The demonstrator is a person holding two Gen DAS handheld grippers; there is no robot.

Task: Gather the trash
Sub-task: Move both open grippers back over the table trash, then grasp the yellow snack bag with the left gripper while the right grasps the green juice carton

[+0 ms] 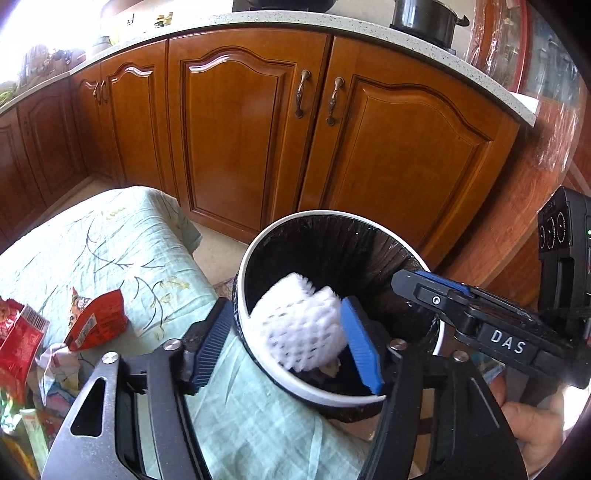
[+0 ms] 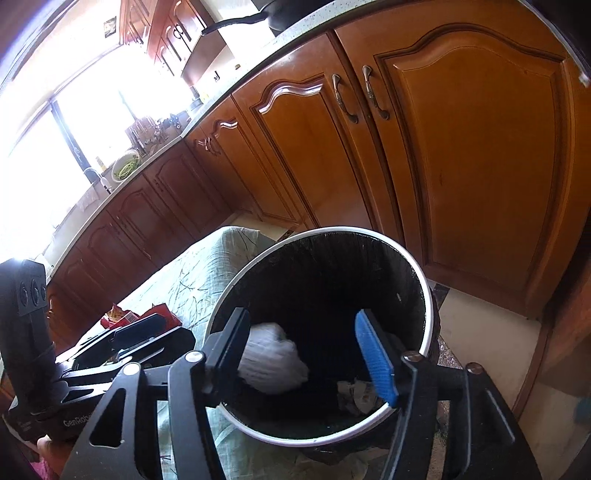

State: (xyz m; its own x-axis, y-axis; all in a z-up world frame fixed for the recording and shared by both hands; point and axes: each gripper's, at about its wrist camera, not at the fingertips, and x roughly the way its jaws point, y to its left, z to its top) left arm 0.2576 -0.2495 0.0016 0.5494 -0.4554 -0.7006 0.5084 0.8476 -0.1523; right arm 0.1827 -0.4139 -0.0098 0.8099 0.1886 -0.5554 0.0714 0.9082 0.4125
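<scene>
A white-rimmed trash bin (image 1: 255,354) with a black liner stands beside a cloth-covered table. A white foam net (image 1: 301,328) hangs loose between the open jaws of my left gripper (image 1: 286,349), over the bin's mouth, blurred. In the right wrist view the same net (image 2: 273,363) shows inside the bin (image 2: 426,317), above crumpled paper (image 2: 356,397) at the bottom. My right gripper (image 2: 310,356) is open and empty over the bin. Red snack wrappers (image 1: 98,321) lie on the table at left.
The table has a pale green patterned cloth (image 1: 110,240). Wooden kitchen cabinets (image 1: 258,129) stand close behind the bin. More crumpled wrappers and paper (image 1: 22,347) lie at the table's left edge. A black pot (image 1: 424,18) sits on the counter.
</scene>
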